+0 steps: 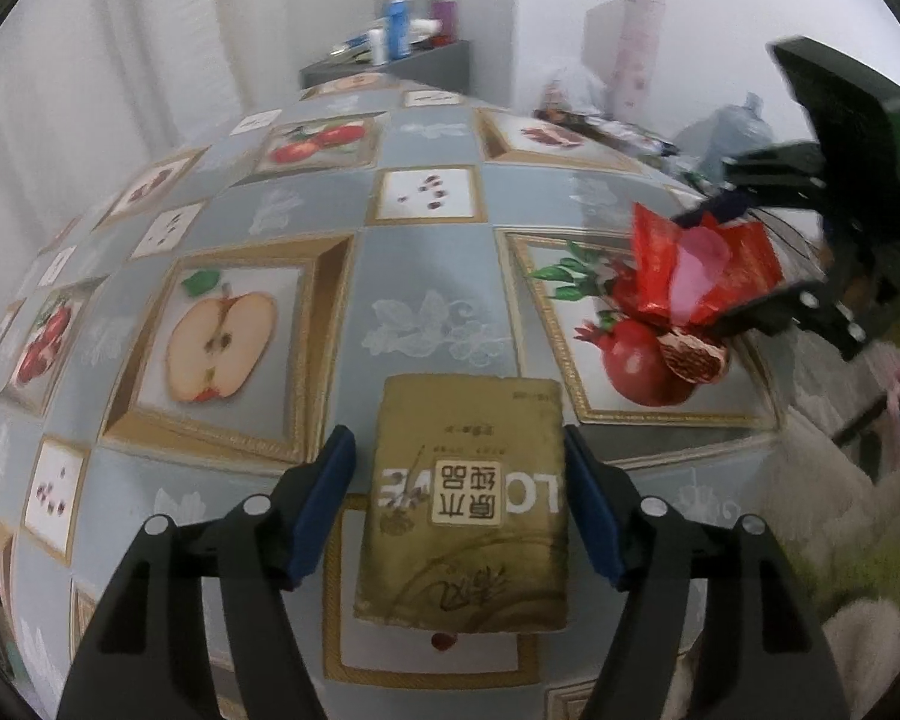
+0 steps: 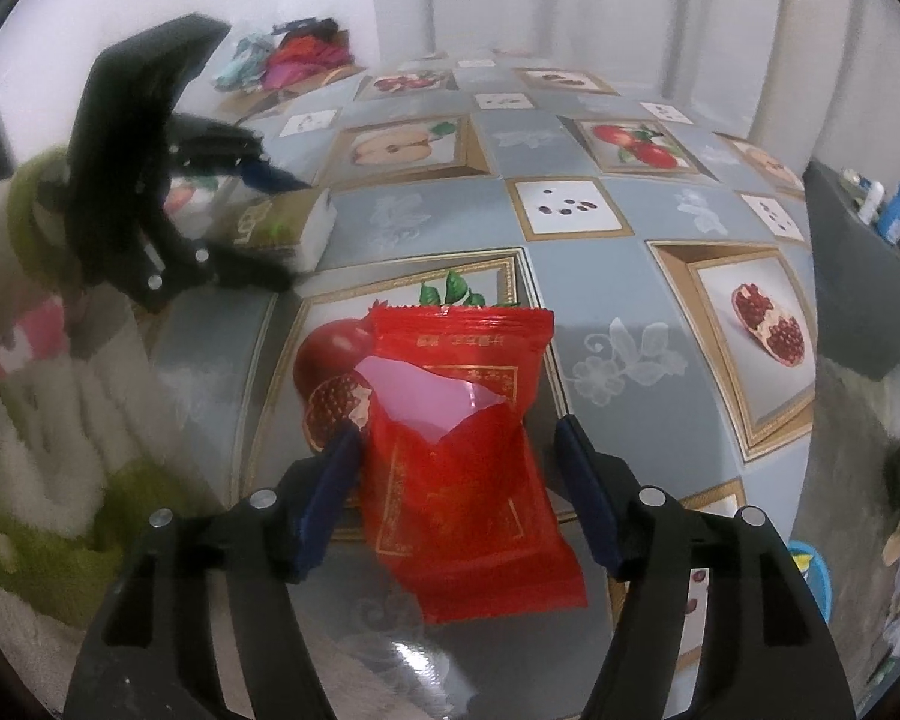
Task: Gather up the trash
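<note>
A flat gold tissue pack lies on the fruit-print tablecloth between the open fingers of my left gripper; the blue pads stand on either side of it, with a small gap on the left. It also shows in the right wrist view. A torn red snack wrapper with a pink inside lies between the open fingers of my right gripper; the left pad is close to its edge. In the left wrist view the wrapper sits between the right gripper's fingers.
The table is covered in a grey cloth with framed fruit pictures. A dark tray of bottles stands at its far end. A pile of coloured cloths lies beyond the table. White curtains hang behind. A person's fuzzy green-white sleeve is at the left.
</note>
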A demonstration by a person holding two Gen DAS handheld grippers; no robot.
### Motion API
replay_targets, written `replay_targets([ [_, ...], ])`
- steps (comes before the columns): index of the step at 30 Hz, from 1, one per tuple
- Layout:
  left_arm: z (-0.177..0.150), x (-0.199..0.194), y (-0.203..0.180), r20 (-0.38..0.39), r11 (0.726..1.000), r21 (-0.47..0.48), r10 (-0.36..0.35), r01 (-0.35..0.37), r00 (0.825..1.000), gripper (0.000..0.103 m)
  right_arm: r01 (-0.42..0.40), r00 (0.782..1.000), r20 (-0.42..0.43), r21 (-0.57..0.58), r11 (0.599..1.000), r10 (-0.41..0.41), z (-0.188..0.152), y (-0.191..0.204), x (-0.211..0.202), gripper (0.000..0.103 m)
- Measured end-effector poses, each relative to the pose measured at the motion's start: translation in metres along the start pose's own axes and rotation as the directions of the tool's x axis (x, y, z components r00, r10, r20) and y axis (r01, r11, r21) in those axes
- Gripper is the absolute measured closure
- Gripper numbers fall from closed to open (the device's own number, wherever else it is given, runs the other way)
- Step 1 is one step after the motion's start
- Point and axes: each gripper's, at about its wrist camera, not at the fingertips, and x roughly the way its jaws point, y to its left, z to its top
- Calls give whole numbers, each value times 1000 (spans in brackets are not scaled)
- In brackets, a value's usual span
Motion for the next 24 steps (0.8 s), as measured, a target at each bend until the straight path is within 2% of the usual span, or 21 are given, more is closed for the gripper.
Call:
replay_targets([
  [2,-1,-1,1,-12,996,-78,34,-34,999,36,25,1000,7,36,999,-25,-2,1,-2,35],
  [4,-3,-2,1,-31,978,-168,118,-122,993,36,83,996,8,76,994,-84,-4,3,-3,35],
  [6,-7,-4,1,-52,936,-297,181,-189,982,35,138,990,8,131,982,-140,-7,4,-4,35],
  [9,-11,-8,-4,-52,887,-401,227,-228,973,35,199,979,5,234,952,-206,-12,3,-7,35],
  [11,-12,-9,-10,-53,874,-401,278,-275,959,34,217,971,24,315,924,-237,-16,3,-12,35],
  [13,-11,-8,-13,-67,860,-396,323,-322,944,34,239,961,30,416,877,-276,-21,0,-18,34],
  [15,-10,-9,-13,-62,857,-402,326,-322,943,34,218,963,36,474,853,-266,-25,-1,-19,34],
  [20,-9,-10,-11,-69,840,-427,338,-334,939,33,258,954,18,464,847,-301,-27,5,-15,34],
  [24,-9,-10,-11,-69,834,-435,346,-340,936,33,258,953,23,465,847,-303,-25,5,-16,34],
])
